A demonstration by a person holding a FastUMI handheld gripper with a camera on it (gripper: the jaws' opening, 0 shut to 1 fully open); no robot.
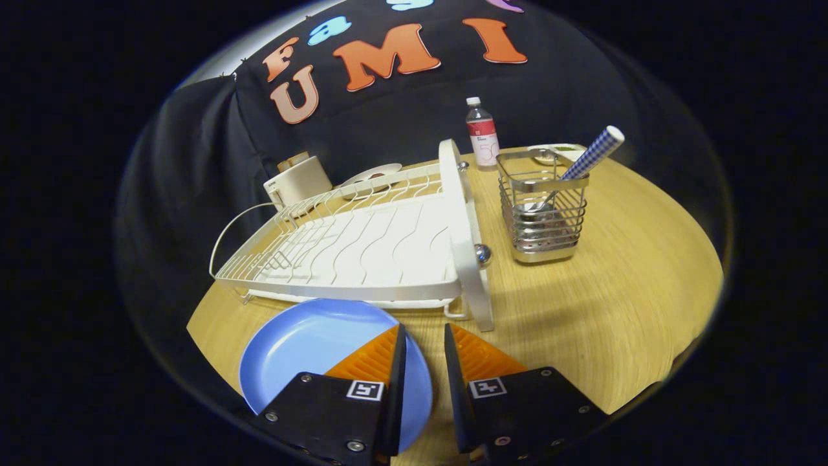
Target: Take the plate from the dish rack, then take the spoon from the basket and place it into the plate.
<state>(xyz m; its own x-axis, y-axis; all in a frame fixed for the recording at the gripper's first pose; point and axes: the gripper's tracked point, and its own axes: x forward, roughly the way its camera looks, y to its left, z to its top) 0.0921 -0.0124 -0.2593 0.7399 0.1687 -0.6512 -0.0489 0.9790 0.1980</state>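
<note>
Now, in the gripper view, your gripper [420, 336] hangs low over the near edge of the round pale-wood tabletop [634, 272], and its two fingers stand a narrow gap apart with nothing between them — they clamp on nothing. The round light-blue plate [310, 349] lies flat on the tabletop at that near edge, just in front of the white wire dish rack [362, 246]; the left finger overlaps its right side from above, though whether it touches the plate cannot be told. Lying flat and out of the rack's slots, the plate reads as already set down, its open face up and ready to receive something — so the first half of the task looks done.

The spoon [585, 162], with its blue-and-white checked handle, stands tilted in the square metal wire basket [542, 213], just beside the rack's right end and well beyond your fingers. Its handle leans up and out over the basket's far right corner, which leaves you a free length to grip, while the bowl sits down inside the wires.

Behind the basket, near the far edge, stand a small clear bottle with a white cap [482, 136] and a shallow white dish [556, 152]; a cream-coloured canister [299, 180] sits behind the rack's left end. Your next reach would likely go forward and right, with the fingers opened wider for the handle.
</note>
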